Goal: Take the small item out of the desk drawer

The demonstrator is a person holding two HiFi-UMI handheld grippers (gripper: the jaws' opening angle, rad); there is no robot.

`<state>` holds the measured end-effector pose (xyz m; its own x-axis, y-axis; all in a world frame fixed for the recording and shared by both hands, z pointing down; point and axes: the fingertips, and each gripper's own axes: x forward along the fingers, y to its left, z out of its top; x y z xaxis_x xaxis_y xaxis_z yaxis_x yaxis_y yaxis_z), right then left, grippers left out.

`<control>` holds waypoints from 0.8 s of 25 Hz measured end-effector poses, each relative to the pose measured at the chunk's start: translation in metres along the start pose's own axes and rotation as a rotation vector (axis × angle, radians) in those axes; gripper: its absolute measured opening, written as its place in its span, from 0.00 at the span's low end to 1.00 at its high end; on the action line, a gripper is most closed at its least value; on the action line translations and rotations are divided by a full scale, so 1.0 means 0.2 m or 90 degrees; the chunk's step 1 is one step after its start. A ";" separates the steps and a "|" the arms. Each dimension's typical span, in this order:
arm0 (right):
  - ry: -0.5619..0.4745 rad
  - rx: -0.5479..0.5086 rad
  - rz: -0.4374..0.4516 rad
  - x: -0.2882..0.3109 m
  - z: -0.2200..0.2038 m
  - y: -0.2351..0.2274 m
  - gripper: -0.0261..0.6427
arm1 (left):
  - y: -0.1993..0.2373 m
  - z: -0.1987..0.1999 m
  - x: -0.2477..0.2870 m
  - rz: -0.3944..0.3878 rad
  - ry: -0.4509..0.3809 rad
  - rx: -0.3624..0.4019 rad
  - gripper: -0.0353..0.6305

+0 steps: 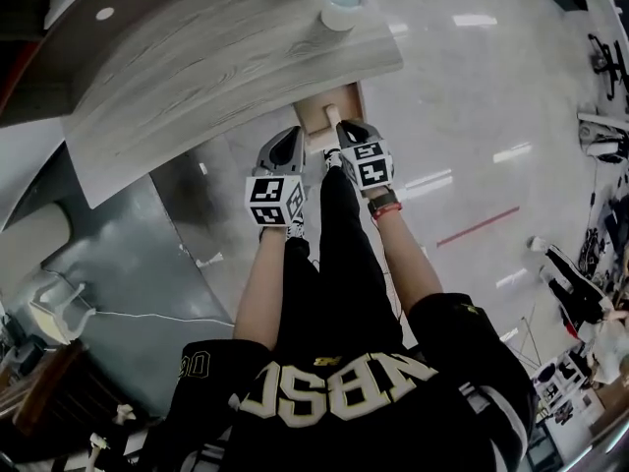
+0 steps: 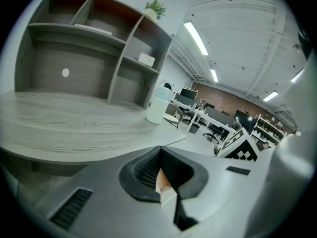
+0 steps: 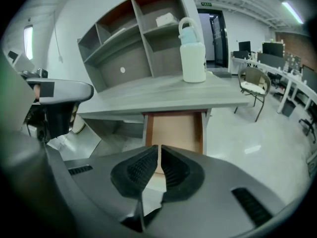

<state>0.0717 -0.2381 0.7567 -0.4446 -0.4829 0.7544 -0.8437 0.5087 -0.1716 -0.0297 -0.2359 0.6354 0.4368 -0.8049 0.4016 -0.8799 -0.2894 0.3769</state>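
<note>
Under the grey wood desk [image 1: 216, 67] the drawer [image 1: 316, 114] stands pulled out. In the right gripper view the drawer's [image 3: 176, 130] tan bottom shows bare. My right gripper [image 1: 340, 126] is at the drawer's front edge. Its jaws [image 3: 159, 162] stand only a thin slit apart, and I see nothing pressed between the pads. My left gripper [image 1: 291, 136] hovers just left of the drawer, pointing at the desk. Its jaws [image 2: 164, 181] are shut on the small item [image 2: 166, 190], a pale block with a peach side and a white face.
A white jug [image 1: 342, 3] stands on the desk's right end near the edge. A grey shelf unit [image 3: 133, 38] rises at the back of the desk. A chair [image 3: 255, 83] stands to the right on the glossy floor. My legs [image 1: 344, 254] are below the grippers.
</note>
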 end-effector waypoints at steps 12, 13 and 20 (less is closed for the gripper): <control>0.066 0.026 0.009 0.41 -0.19 -0.12 0.23 | 0.15 -0.23 0.12 0.031 0.051 -0.028 0.07; 0.075 0.030 0.008 0.43 -0.21 -0.13 0.23 | 0.15 -0.24 0.13 0.031 0.054 -0.029 0.07; 0.140 0.041 0.000 0.59 -0.33 -0.16 0.37 | 0.18 -0.31 0.15 0.033 0.068 -0.040 0.07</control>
<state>0.0665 -0.2651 0.8923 -0.3749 -0.3123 0.8729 -0.8640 0.4592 -0.2067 -0.0375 -0.2381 0.7134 0.4112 -0.7575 0.5070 -0.8898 -0.2130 0.4035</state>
